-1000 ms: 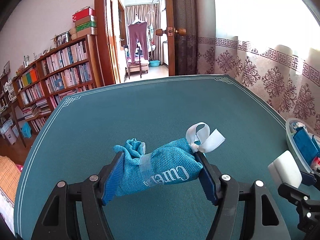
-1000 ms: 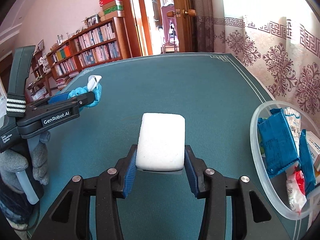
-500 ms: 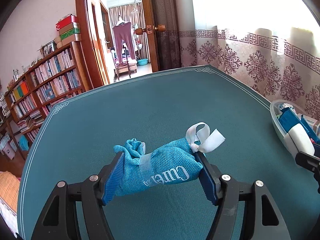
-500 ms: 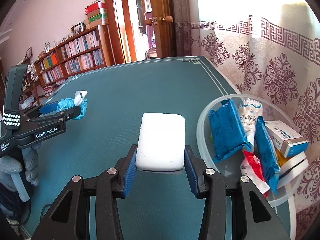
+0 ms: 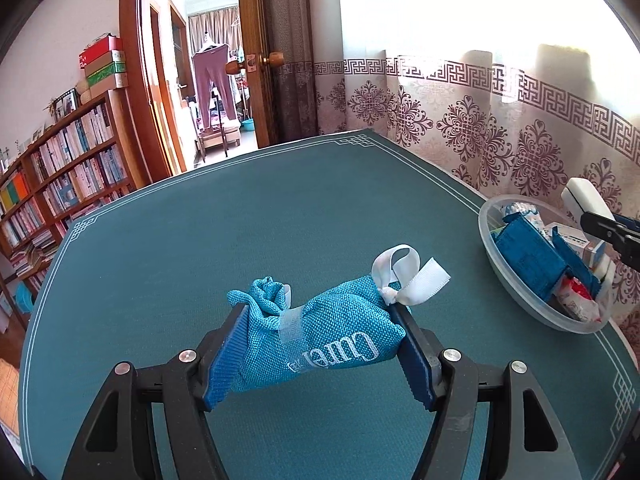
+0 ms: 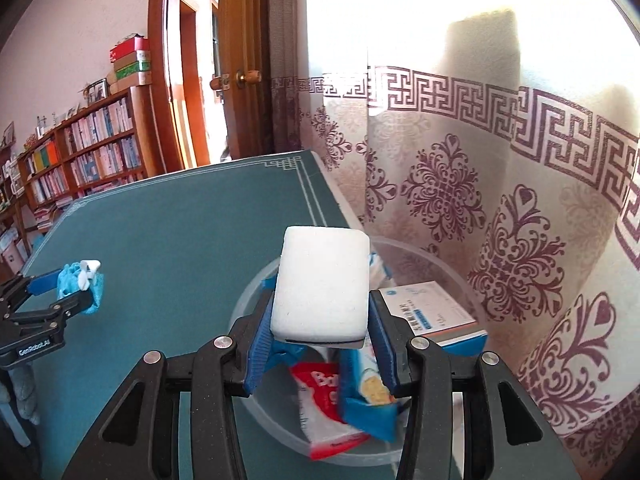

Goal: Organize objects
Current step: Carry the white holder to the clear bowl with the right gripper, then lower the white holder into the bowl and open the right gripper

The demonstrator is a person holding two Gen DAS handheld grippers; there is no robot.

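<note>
Right gripper: jaws clamped on a white rectangular sponge block, held directly above the clear round plastic bowl of blue and red packets at the green bench's curtain-side edge. Left gripper: jaws gripping a teal woven fabric sachet with white ribbon, above bench, left of bowl.

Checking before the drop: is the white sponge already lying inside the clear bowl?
No, the white sponge is clamped in the right hand-held gripper, above the clear bowl.
</note>
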